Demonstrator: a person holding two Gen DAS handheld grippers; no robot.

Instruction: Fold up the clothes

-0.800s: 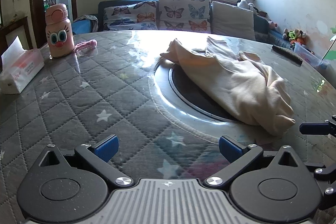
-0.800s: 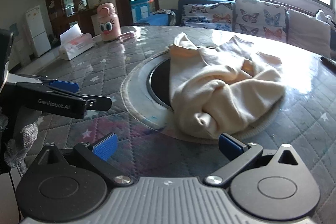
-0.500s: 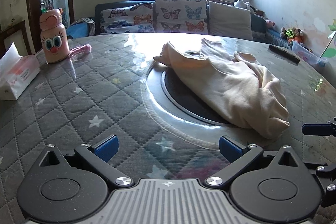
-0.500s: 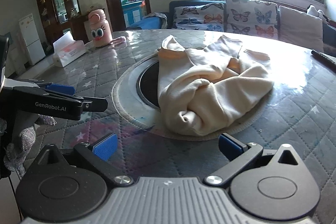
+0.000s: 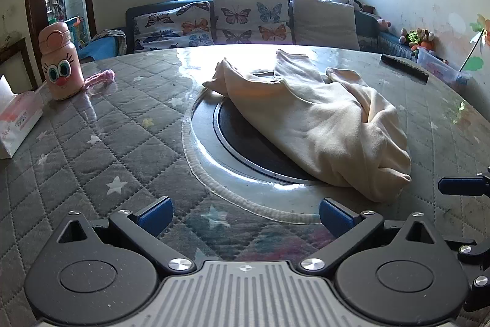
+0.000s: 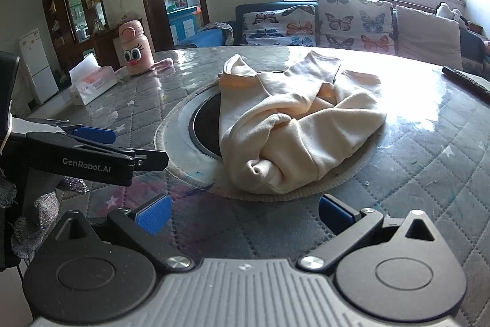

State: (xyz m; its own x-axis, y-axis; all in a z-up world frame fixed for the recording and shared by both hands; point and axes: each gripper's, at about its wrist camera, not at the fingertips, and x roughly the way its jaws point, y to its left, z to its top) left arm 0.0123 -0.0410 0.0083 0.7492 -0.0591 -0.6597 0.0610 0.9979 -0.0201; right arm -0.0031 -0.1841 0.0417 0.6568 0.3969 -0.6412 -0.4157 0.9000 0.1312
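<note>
Both tools stood with jaws spread wide and nothing between them: the left gripper [image 5: 244, 213] and the right gripper [image 6: 244, 215], each with ribbed blue pads on black linkage arms, hovered tilted down over the near edge of the table [image 5: 92, 161]. Its quilted grey cover, diamond-stitched with pale stars, lay under a glossy clear sheet. Just ahead of both tools, a cream garment [image 6: 294, 127] of soft, fleecy knit lay in a crumpled heap across a round dark inset [image 5: 245, 140] ringed in pale material; its cuffs and hems were bunched and overlapping. Folding appeared not yet begun, with spreading flat and every fold still to do. Farther off, to the left, stood a papery tissue box [image 5: 18, 121] and a smooth pink bottle [image 5: 61, 63] with cartoon eyes.
</note>
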